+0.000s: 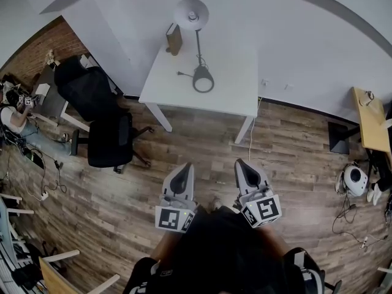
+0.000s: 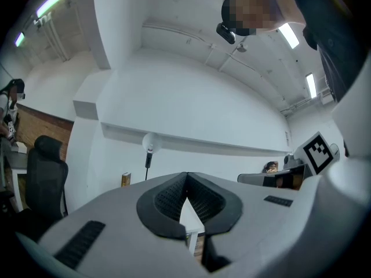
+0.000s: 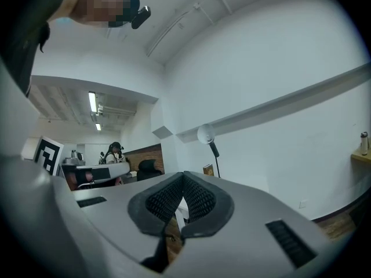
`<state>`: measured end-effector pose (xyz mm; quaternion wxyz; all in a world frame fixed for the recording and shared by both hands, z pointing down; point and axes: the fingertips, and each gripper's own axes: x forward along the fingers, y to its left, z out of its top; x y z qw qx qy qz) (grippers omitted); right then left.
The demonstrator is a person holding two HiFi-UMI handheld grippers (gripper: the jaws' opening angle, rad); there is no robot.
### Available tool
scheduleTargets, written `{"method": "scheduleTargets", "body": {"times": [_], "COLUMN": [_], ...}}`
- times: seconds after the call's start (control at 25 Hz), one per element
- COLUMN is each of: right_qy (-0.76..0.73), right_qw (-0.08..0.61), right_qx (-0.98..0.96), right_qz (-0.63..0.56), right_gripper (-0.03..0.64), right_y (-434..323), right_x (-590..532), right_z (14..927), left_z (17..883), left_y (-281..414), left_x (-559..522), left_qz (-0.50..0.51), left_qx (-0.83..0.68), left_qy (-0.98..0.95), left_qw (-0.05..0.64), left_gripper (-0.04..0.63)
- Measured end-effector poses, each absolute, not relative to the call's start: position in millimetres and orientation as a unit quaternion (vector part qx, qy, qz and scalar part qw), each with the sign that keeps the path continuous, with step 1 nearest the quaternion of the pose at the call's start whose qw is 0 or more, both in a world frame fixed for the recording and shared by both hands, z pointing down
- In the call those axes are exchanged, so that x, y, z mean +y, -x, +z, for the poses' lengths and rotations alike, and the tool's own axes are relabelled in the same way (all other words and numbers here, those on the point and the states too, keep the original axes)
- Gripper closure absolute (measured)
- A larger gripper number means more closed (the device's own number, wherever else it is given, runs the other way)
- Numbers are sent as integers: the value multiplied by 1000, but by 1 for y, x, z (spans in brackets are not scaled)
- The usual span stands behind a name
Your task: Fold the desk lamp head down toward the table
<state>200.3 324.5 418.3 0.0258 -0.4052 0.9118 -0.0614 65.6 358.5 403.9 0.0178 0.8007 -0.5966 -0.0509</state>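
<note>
The desk lamp (image 1: 198,46) stands upright on the white table (image 1: 236,78) against the far wall. Its round base (image 1: 203,79) sits near the middle of the tabletop, and its lamp head (image 1: 191,13) is raised on the thin stem towards the back edge. A brown book-like block (image 1: 174,38) stands just beside the stem, on its left. Both tools are well apart from the table, out over the wooden floor (image 1: 202,146) in front of the person, and both point level towards the lamp. The left gripper (image 1: 182,175) has its jaws pressed together with nothing between them. In its own view the lamp shows small and far off, above and to the left of the jaw tips. The right gripper (image 1: 245,169) is likewise fully closed and empty. In its view the lamp stands just above and slightly right of the jaw tips, also far off. Neither tool touches the lamp or the table. A black office chair (image 1: 107,133) stands on the floor to the left of the table.
</note>
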Motion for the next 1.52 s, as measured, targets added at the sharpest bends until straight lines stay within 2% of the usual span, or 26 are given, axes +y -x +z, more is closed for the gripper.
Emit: {"method": "scheduleTargets", "body": {"times": [0.4, 0.68, 1.52], "right_qy": [393, 400, 465], "right_qw": [22, 22, 13], "right_qx": [917, 915, 884], "right_qz": [-60, -57, -45], "right_gripper": [604, 604, 604], "right_y": [-209, -188, -53], "right_x": [283, 245, 87], "right_z": [423, 426, 408], "left_z": [405, 413, 408], "left_y": [-78, -63, 79], "left_x": [321, 275, 103], "left_qz": [-55, -56, -76], "left_qx": [-602, -587, -530], "left_qy": [-797, -807, -843], "left_qw": [20, 29, 42], "left_gripper": [571, 571, 571]}}
